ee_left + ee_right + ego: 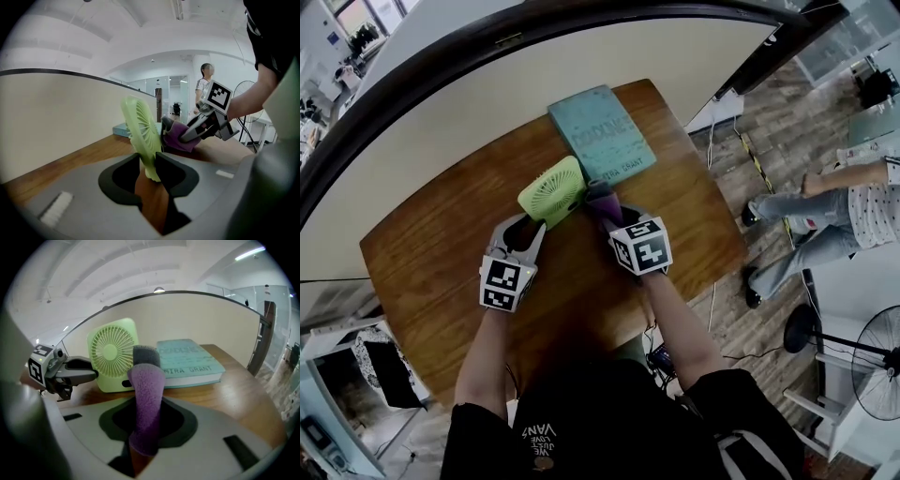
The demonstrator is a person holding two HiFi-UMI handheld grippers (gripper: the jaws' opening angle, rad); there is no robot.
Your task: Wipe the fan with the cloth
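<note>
Left claw: 2 jaws clamped on the side edge of the green fan. The fan stands upright on the wooden tabletop.

Right claw: 2 jaws clamped on a purple cloth with a grey upper end. The cloth projects forward of the jaws. Its end sits just beside the fan's grille face, on the side away from the left claw; contact cannot be confirmed.

Behind the fan, 1 teal book lies flat on the tabletop near its rear edge. A person is on the floor to the right, well apart from the tabletop.
</note>
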